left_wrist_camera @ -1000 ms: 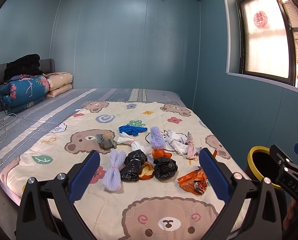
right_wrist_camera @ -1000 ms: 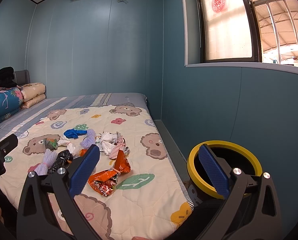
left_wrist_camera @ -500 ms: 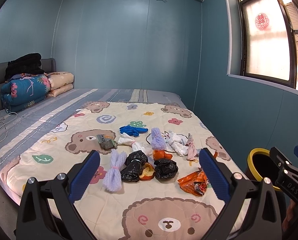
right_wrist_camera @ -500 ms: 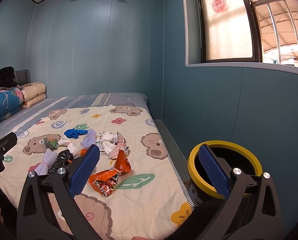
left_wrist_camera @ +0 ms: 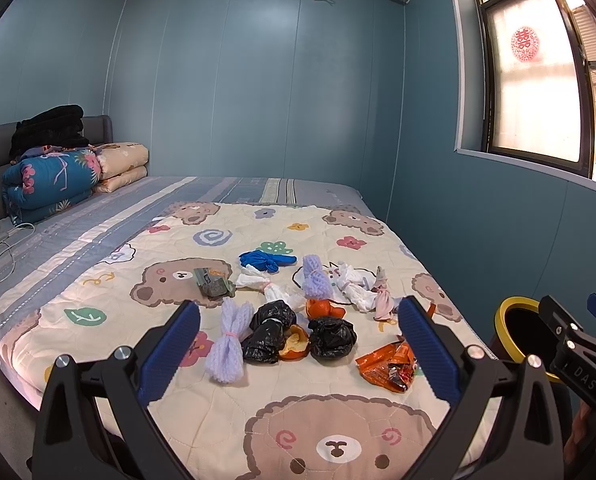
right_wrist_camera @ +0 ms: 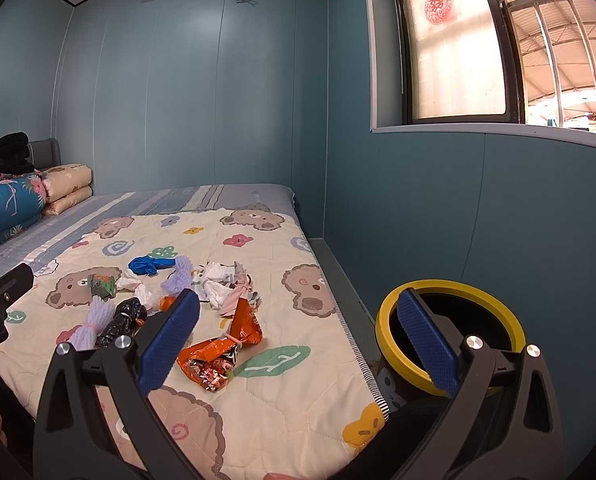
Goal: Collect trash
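Trash pile (left_wrist_camera: pixel 298 312) scattered mid-quilt on bed (left_wrist_camera: pixel 98 240): orange wrapper (right_wrist_camera: pixel 222 346) nearest foot edge, black bags (left_wrist_camera: pixel 332 338), lilac yarn bundle (left_wrist_camera: pixel 228 346), blue glove (left_wrist_camera: pixel 264 260) farther back. Yellow-rimmed bin (right_wrist_camera: pixel 450 332) set on floor beside bed. Left gripper (left_wrist_camera: pixel 298 354) held wide, nothing gripped, above pile. Right gripper (right_wrist_camera: pixel 298 342) spread wide, empty, between wrapper and bin.
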A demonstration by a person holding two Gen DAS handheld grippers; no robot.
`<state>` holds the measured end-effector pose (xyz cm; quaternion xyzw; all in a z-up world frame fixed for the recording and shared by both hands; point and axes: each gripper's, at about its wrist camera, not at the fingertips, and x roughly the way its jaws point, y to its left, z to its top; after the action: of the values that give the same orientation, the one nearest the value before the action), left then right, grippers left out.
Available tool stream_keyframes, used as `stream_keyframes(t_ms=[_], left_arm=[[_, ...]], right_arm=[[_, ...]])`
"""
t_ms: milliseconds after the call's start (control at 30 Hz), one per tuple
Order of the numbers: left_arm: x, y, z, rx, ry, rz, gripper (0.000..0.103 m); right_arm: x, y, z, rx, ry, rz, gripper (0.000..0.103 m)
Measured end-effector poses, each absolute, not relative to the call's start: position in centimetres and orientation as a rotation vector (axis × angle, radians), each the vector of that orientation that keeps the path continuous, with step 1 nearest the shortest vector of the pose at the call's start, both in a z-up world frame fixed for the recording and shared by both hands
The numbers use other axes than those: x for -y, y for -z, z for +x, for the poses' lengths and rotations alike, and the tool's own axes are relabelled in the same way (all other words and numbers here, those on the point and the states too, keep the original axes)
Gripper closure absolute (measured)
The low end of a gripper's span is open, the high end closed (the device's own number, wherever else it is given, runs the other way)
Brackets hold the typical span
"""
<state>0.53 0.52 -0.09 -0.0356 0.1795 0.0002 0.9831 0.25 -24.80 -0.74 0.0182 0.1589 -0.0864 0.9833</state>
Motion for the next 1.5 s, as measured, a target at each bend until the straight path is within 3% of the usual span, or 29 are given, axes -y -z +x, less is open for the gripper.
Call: stream_keyframes(t_ms=[967, 1500], left_arm=[[-1.2, 0.7, 0.9, -0.373, -0.012, -0.086, 0.007], [-4.0, 1.9, 4.0, -0.453, -0.051, -0.063, 0.007]], right_arm=[[24.4, 1.7, 1.1, -0.367, 0.147, 0.036, 0.008], [24.3, 1.9, 5.6, -0.438, 0.063, 0.008, 0.008]])
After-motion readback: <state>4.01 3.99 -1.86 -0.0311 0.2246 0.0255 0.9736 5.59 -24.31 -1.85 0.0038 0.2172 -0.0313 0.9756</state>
